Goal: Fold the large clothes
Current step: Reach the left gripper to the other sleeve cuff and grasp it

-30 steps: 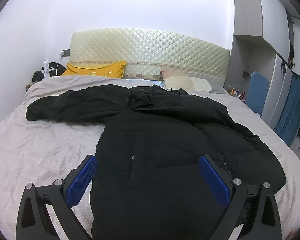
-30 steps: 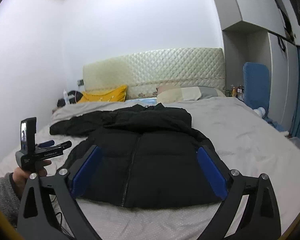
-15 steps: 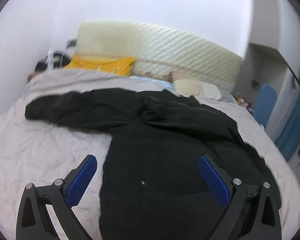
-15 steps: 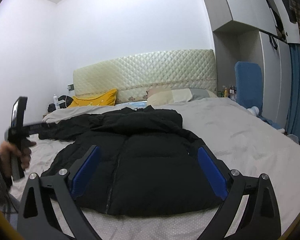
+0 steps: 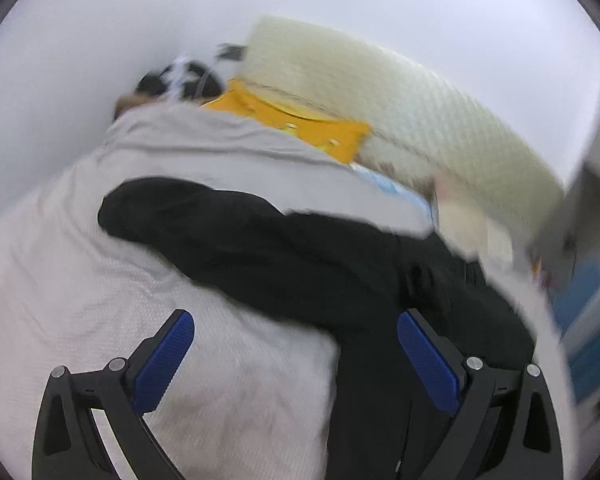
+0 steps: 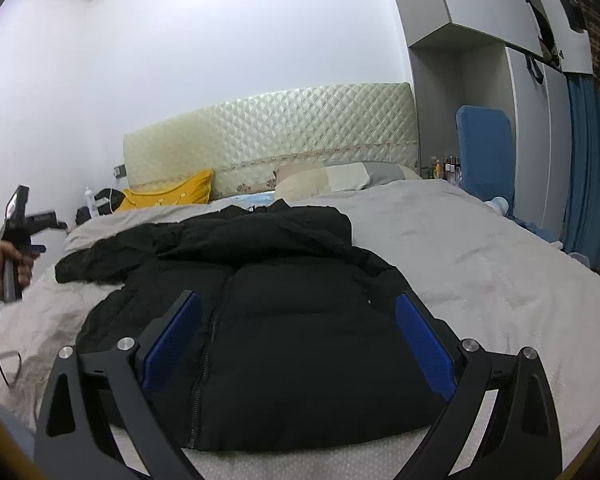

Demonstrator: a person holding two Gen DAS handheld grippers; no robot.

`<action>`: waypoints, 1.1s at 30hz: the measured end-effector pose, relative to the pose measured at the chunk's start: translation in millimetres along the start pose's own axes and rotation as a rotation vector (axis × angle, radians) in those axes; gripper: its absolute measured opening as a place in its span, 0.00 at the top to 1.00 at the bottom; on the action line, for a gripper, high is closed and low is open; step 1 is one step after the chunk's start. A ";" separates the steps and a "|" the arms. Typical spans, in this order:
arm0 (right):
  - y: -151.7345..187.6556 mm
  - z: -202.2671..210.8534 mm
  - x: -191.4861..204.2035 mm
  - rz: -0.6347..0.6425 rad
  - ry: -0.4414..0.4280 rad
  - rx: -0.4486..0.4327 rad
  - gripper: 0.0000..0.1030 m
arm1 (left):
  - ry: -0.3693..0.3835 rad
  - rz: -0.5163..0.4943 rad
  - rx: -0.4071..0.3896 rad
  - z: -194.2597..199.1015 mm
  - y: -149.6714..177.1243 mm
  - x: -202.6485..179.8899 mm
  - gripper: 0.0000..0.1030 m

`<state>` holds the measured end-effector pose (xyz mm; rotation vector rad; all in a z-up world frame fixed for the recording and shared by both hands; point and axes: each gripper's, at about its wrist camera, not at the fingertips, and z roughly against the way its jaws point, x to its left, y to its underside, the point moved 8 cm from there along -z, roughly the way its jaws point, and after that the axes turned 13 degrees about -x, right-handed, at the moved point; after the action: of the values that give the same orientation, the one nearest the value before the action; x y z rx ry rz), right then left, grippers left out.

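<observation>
A large black puffer jacket (image 6: 292, 304) lies front-up on the bed, zipper closed, its left sleeve stretched out toward the left. In the blurred, tilted left wrist view the jacket's sleeve (image 5: 236, 236) runs across the middle. My left gripper (image 5: 296, 352) is open and empty, above the bed beside the sleeve. It also shows at the far left of the right wrist view (image 6: 40, 220), held in a hand. My right gripper (image 6: 298, 332) is open and empty, hovering over the jacket's lower half.
The bed has a light grey-pink cover (image 6: 480, 264), a quilted cream headboard (image 6: 276, 140), a yellow pillow (image 6: 172, 196) and a pale pillow (image 6: 340, 176). A blue chair (image 6: 484, 152) and wardrobe stand on the right. A cluttered nightstand (image 6: 100, 200) is at the left.
My left gripper has swung left and tilted, now facing the jacket's outstretched sleeve, with motion blur. My right gripper has shifted slightly closer over the jacket's hem. Both stay open.
</observation>
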<state>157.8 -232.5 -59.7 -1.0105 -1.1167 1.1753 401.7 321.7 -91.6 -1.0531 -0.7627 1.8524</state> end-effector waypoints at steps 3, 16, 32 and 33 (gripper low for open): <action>5.8 -8.4 7.0 0.015 0.009 0.023 0.05 | -0.015 0.092 -0.002 -25.3 -14.8 35.8 0.00; 31.1 -61.5 34.5 0.006 0.045 0.146 0.05 | -0.088 0.318 0.069 -167.5 -2.8 183.8 0.02; 59.8 -108.3 50.3 0.041 0.008 0.207 0.05 | -0.168 0.422 -0.007 -234.6 -0.7 201.3 0.55; 58.4 -106.9 49.1 0.032 0.005 0.204 0.05 | -0.167 0.425 -0.017 -232.7 -4.6 200.2 0.69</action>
<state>255.2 -178.7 -129.4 -0.8755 -0.9577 1.2834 552.2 523.2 -267.7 -1.1469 -0.6874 2.3213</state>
